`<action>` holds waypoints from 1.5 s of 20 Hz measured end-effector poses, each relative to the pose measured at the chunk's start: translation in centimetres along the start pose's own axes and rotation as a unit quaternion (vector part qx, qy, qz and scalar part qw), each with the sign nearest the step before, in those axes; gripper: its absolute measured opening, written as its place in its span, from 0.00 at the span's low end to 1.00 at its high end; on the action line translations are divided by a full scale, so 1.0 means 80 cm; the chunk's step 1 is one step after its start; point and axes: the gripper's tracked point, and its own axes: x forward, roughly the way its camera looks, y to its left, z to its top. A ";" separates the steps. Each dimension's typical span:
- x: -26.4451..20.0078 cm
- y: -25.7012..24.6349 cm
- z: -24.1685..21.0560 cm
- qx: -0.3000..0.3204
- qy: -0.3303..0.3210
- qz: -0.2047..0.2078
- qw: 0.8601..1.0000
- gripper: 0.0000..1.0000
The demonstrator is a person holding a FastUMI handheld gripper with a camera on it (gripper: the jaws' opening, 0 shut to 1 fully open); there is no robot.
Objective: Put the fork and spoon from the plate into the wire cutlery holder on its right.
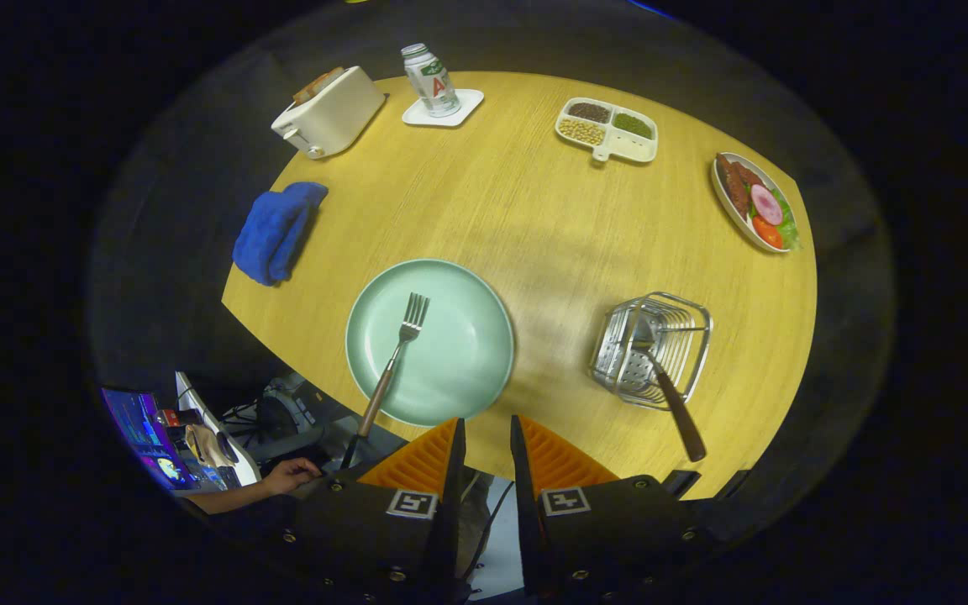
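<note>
A pale green plate (pixel 459 353) lies on the yellow wooden table, just ahead of my fingers and slightly to their left. A fork (pixel 400 344) with a brown handle rests on it, tines pointing away, its handle sticking out over the plate's near rim and the table edge. To the plate's right stands the wire cutlery holder (pixel 690 323). The spoon (pixel 667 391) leans inside it, bowl down and brown handle poking out toward me. My gripper (pixel 486 424) hovers high above the table's near edge, open by a narrow gap with nothing between the fingers.
At the far side are a white toaster (pixel 328 113), a bottle (pixel 431 80) on a white coaster, a divided dish of beans (pixel 607 128) and a plate of food (pixel 754 202). A blue cloth (pixel 276 231) lies at the left edge. A person's hand (pixel 291 475) and a screen (pixel 144 433) are below the table.
</note>
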 end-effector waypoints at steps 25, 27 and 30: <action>0.168 0.122 -0.022 -0.011 0.069 0.037 0.997 0.36; 0.175 0.122 -0.024 -0.016 0.074 0.039 0.996 0.36; 0.181 0.110 -0.028 -0.025 0.078 0.026 0.996 0.36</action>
